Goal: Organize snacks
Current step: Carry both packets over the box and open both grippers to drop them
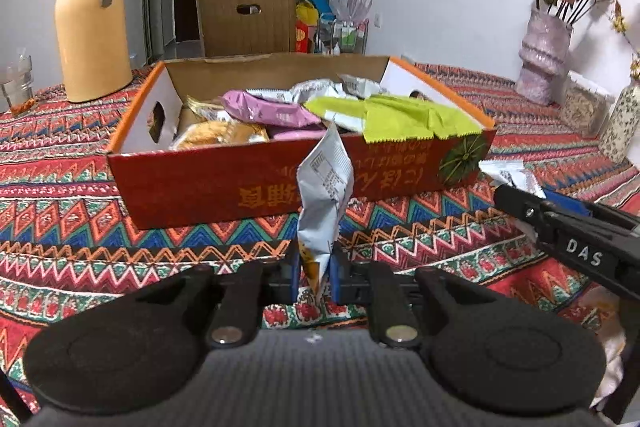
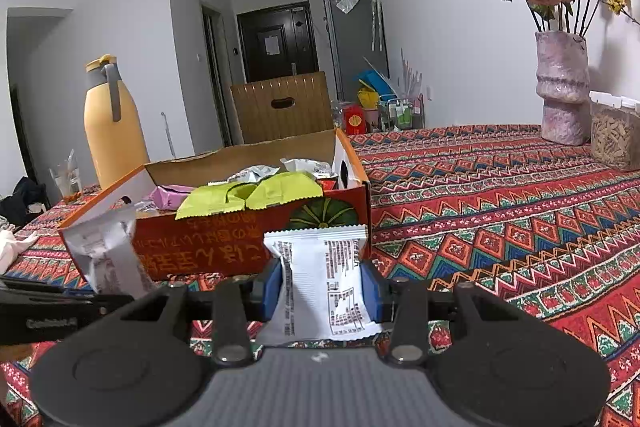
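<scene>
A crumpled white snack packet with black print [image 1: 326, 183] stands upright at lower centre of the left wrist view, its bottom edge pinched between the blue pads of the left gripper [image 1: 316, 275], whose jaws are pressed together on it. The packet's top reaches the front wall of a shallow red-and-orange cardboard box printed with a green pumpkin [image 1: 200, 187], which fills mid-frame.

In the right wrist view, a flatter white snack packet with a serrated top edge [image 2: 324, 279] sits at lower centre, clamped across its width by the blue pads of the right gripper [image 2: 323, 293]. The first packet shows at left of this view, just before the box's front wall; the right gripper's black arm enters the left wrist view from the right edge.

Inside the box lie two lime-green wrappers [image 1: 396, 117] draped over the front rim at right, a pink wrapper [image 1: 264, 107] at centre, an orange-toned bag [image 1: 224, 137] at front left and silver packets towards the back.

The box rests on a tablecloth of red, blue and green zigzag bands [image 1: 80, 227]. A tall yellow thermos jug with a grey handle [image 1: 90, 23] stands at upper left, a clear glass [image 1: 18, 83] beside it at the left edge. A mottled pink vase of dried roses [image 1: 546, 55] occupies the upper right, with a clear lidded container of brown sticks [image 2: 614, 135] just to its right in the right wrist view.
</scene>
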### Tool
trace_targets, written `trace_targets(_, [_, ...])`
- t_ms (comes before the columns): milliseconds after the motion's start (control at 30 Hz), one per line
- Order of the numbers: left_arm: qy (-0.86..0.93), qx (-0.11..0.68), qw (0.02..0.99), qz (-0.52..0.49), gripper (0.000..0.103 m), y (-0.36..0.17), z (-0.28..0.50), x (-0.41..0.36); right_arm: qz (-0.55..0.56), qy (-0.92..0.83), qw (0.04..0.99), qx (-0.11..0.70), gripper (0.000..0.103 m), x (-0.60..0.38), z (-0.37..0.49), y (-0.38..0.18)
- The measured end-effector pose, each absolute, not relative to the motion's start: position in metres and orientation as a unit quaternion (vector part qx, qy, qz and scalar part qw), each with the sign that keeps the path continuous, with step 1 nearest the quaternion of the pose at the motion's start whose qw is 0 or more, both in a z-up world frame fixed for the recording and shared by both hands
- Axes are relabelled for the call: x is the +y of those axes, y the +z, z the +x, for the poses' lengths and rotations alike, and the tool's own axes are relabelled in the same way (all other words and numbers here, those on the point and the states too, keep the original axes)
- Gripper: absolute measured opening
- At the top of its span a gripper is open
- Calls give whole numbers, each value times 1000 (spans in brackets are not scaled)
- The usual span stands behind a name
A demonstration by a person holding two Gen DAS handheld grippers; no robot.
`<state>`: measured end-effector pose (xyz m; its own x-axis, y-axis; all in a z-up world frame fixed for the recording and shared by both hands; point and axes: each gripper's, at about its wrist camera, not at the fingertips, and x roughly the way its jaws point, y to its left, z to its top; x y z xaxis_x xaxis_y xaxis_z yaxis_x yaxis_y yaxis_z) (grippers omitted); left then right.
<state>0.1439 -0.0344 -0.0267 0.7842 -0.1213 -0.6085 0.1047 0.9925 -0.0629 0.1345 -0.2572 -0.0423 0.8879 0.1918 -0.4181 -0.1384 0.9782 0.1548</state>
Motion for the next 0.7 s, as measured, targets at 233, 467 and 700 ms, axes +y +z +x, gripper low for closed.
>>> trace_targets(233, [-64, 286, 956, -24, 14, 1, 132, -26, 40, 93, 975, 196, 41, -251, 123, -30])
trace_targets(467, [-60, 254, 965, -36, 14, 27, 140, -24, 28, 103, 980, 165, 41, -243, 124, 5])
trace_targets(700, [-49, 233, 970, -49, 14, 46, 160, -19, 9, 114, 983, 141, 41, -225, 143, 33])
